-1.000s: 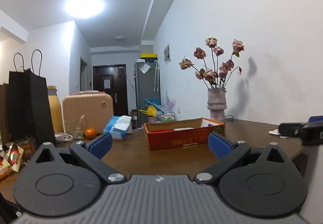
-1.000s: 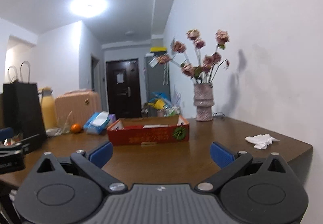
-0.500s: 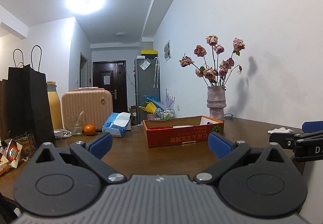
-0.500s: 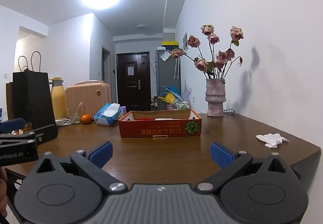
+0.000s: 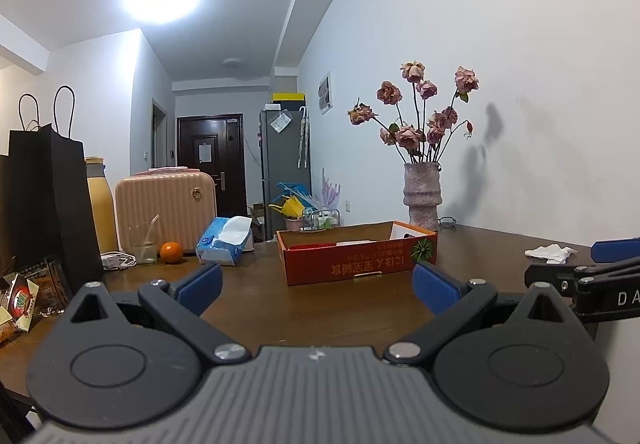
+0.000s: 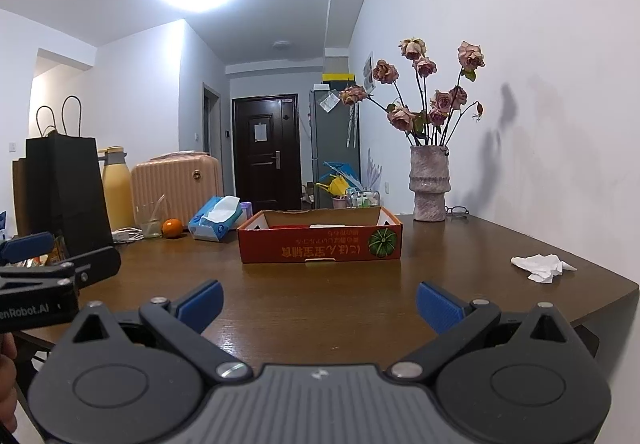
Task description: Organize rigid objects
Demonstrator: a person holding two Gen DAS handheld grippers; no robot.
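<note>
A low red cardboard box [image 5: 356, 258] stands on the brown table [image 5: 300, 308], also in the right wrist view [image 6: 320, 242]. Its contents are mostly hidden by its wall. My left gripper [image 5: 316, 286] is open and empty, held over the near table edge, well short of the box. My right gripper [image 6: 318, 302] is open and empty, likewise short of the box. Each gripper shows at the edge of the other's view: the right one [image 5: 592, 276], the left one [image 6: 44, 264].
A vase of dried roses [image 6: 430, 184] stands by the wall behind the box. A crumpled tissue [image 6: 542, 268] lies at the right. At the left are a tissue pack [image 5: 224, 242], an orange [image 5: 171, 252], a glass [image 5: 144, 244], a pink case [image 5: 166, 204], a black bag [image 5: 48, 204] and snack packets [image 5: 24, 292].
Both grippers have drawn back and tilted, so the box sits a little farther off in both views. Both grippers stay open and empty.
</note>
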